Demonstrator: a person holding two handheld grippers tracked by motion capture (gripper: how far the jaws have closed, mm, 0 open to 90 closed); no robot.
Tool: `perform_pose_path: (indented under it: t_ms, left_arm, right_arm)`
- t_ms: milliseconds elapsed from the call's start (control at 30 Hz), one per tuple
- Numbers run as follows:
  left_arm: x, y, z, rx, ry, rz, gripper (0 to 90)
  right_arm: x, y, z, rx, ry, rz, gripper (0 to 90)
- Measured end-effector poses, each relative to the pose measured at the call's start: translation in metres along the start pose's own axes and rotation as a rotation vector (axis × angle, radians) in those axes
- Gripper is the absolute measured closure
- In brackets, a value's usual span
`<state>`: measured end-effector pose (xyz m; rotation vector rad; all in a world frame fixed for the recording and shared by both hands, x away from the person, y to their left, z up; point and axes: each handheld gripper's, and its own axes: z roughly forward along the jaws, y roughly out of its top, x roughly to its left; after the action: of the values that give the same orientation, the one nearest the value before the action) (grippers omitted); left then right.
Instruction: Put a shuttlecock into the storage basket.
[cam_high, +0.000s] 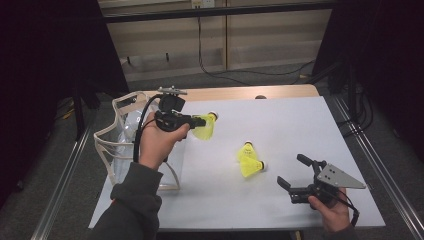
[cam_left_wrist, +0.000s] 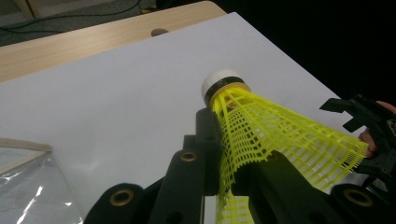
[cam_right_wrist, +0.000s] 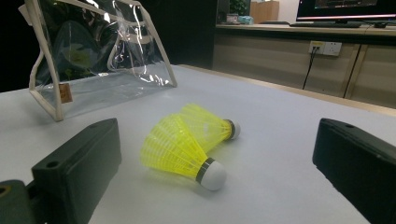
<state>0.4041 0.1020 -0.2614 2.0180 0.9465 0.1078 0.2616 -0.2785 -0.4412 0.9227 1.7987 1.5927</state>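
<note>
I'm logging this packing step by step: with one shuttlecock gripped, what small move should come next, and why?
Probably swing the left tongs left, over the clear bag. They are shut on a yellow shuttlecock held above the table, beside the bag's open top.

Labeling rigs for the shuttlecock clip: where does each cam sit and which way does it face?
High view: above the person's side, facing forward and down on the table; forearms, left gripper and right gripper show.
Left gripper view: rides the left gripper, looks along its jaws, shut on the held shuttlecock; the other gripper shows far right.
Right gripper view: rides the right gripper, low over the table, between open jaws toward two shuttlecocks and the clear bag.
Shared: the high and right gripper views both show bag and pair.
</note>
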Motion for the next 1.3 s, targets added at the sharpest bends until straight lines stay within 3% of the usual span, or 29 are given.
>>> perform_pose_path:
  t_ms: [900, 1300]
  left_arm:
    - [0.016, 0.010, -0.011, -0.002, 0.022, -0.038, 86.3]
    - [0.024, 0.013, -0.017, -0.012, 0.053, -0.052, 86.3]
  right_arm:
    - [-0.001, 0.000, -0.001, -0.001, -0.003, -0.006, 1.0]
    - [-0.001, 0.000, -0.002, -0.003, -0.003, 0.000, 1.3]
